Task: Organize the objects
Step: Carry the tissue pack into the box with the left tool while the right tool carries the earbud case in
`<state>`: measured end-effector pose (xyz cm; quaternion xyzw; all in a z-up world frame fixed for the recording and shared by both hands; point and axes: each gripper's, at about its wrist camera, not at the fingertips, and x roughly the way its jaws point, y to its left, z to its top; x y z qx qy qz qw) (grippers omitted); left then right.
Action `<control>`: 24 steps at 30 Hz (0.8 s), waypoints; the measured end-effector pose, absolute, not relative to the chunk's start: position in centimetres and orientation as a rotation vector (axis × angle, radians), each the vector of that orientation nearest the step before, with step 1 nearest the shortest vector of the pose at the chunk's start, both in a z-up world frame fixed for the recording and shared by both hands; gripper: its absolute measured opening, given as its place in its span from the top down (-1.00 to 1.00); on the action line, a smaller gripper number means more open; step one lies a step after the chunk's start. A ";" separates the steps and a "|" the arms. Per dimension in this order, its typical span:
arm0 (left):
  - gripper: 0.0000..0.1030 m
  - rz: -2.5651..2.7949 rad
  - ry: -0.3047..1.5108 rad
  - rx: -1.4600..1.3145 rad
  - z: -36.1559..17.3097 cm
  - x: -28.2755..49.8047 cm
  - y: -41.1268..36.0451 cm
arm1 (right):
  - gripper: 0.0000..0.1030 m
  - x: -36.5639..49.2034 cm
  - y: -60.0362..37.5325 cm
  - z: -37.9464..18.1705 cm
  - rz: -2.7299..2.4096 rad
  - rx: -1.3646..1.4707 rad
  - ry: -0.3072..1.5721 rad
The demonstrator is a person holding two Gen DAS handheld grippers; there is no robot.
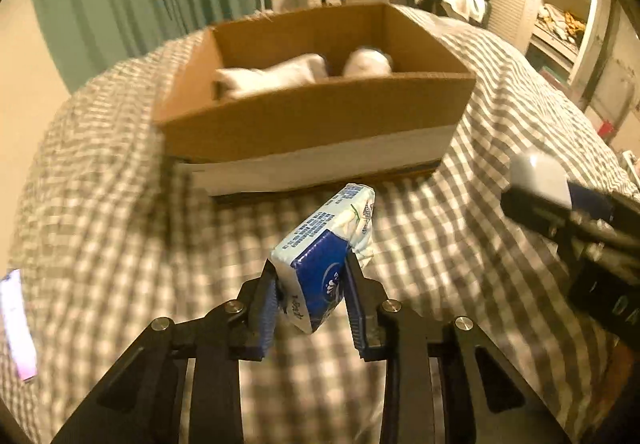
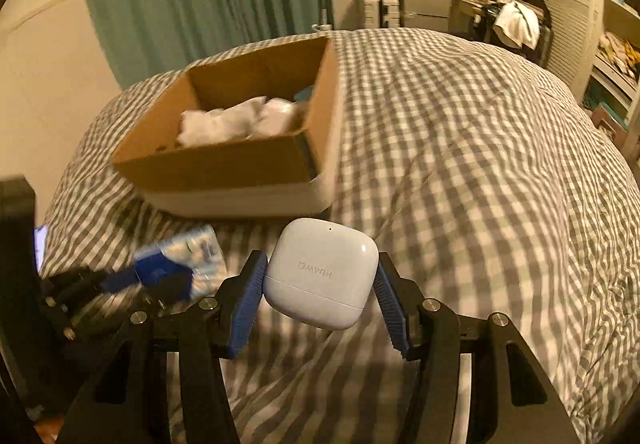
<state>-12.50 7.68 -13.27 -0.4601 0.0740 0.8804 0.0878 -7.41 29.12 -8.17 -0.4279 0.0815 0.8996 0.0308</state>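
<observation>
We carry both finds together — left tongs [image 1: 311,286] clamp the blue-and-white tissue packet [image 1: 328,244], right tongs [image 2: 320,284] grip the white earbud case [image 2: 322,272] — toward the open cardboard box [image 1: 320,116] at 12 o'clock on the checked bed [image 2: 460,164].

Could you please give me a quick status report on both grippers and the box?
Left gripper shut on tissue pack. Right gripper shut on white earbud case. Cardboard box ahead on the checked bed, white items already inside. Nothing in the way.
</observation>
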 end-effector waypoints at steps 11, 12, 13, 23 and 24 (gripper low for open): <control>0.42 2.739 0.092 -1.209 -6.8 -8.4 3.0 | -0.05 -3.8 24.1 -4.6 2.860 -1.292 0.126; 0.43 2.756 0.084 -1.191 -6.3 -8.2 3.0 | -0.05 -3.6 23.8 -4.0 2.873 -1.277 0.112; 0.43 2.777 0.075 -1.162 -5.5 -7.9 2.8 | -0.05 -3.4 23.5 -3.3 2.886 -1.261 0.098; 0.43 2.847 0.105 -0.998 0.0 -10.1 3.3 | -0.05 -5.3 22.0 2.9 3.000 -1.128 -0.022; 0.43 2.852 0.110 -0.990 0.2 -10.6 3.4 | -0.05 -5.7 22.1 3.2 3.006 -1.122 -0.023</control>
